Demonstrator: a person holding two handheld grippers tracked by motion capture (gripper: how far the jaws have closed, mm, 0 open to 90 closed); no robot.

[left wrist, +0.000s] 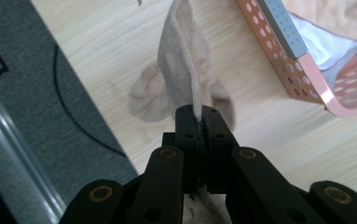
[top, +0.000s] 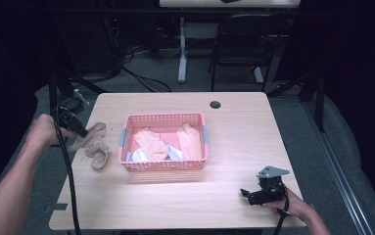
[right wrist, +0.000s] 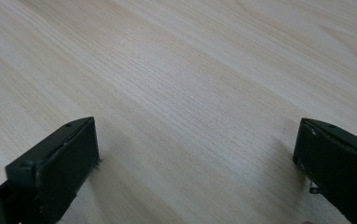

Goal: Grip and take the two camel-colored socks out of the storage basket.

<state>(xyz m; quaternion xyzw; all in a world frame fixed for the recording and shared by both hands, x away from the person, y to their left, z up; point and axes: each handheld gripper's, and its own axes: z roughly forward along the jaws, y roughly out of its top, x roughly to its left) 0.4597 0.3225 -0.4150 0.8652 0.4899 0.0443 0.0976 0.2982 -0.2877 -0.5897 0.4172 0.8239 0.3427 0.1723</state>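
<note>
A beige sock (top: pixel 94 144) lies partly on the table's left side, its upper end lifted. My left gripper (top: pixel 80 131) is shut on that sock (left wrist: pixel 181 79), the cloth pinched between the jaws of the left gripper (left wrist: pixel 198 111). A pink basket (top: pixel 163 166) stands mid-table with peach and white cloth pieces inside; its corner (left wrist: pixel 313 70) shows in the left gripper view. Close to the table's front right edge my right gripper (top: pixel 246 194) rests low, and in its own view the right gripper (right wrist: pixel 195 154) stands open with only bare wood between the jaws.
The wooden table (top: pixel 234 127) has a round cable hole (top: pixel 215 104) at the back. Grey floor (left wrist: pixel 22 102) lies just left of the table's edge. A black chair (top: pixel 241 44) and a table leg (top: pixel 182 49) stand beyond the far side.
</note>
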